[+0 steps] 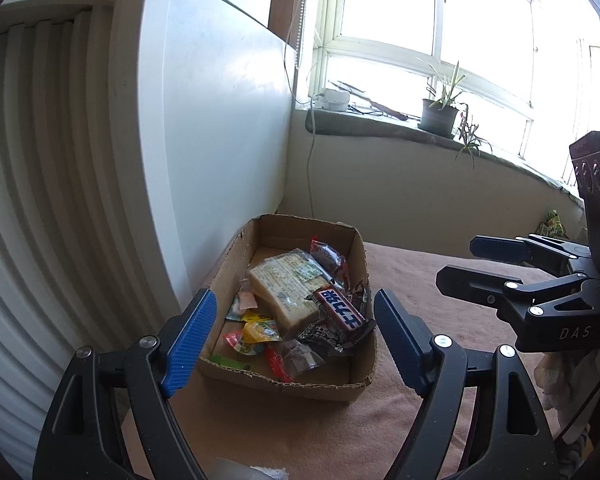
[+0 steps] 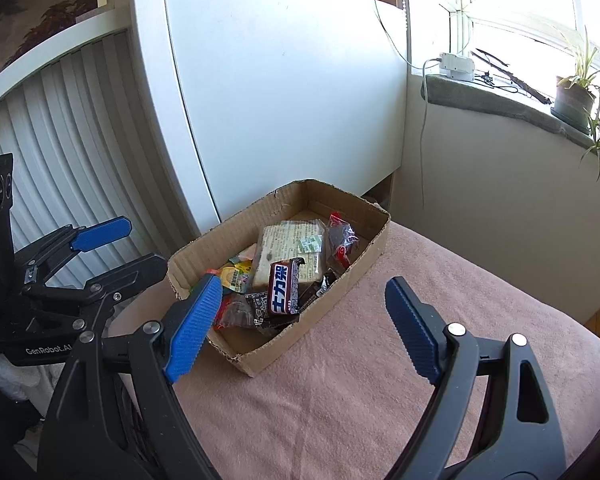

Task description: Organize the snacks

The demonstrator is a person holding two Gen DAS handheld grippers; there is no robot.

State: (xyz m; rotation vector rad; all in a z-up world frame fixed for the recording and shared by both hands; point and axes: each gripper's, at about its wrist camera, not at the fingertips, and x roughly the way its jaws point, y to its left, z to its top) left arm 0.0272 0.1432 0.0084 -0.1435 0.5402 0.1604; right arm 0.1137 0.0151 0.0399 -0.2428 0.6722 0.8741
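A shallow cardboard box sits on a pink cloth at the table's far left corner. It holds several snacks: a pale wrapped cake slab, a dark chocolate bar, a red-and-dark packet and small bright candies. My left gripper is open and empty, just in front of the box. My right gripper is open and empty, near the box's front right; it also shows in the left wrist view.
A white cabinet stands close behind and left of the box. A windowsill with a potted plant and a white adapter runs along the back. A green snack bag lies at the far right. Pink cloth covers the table.
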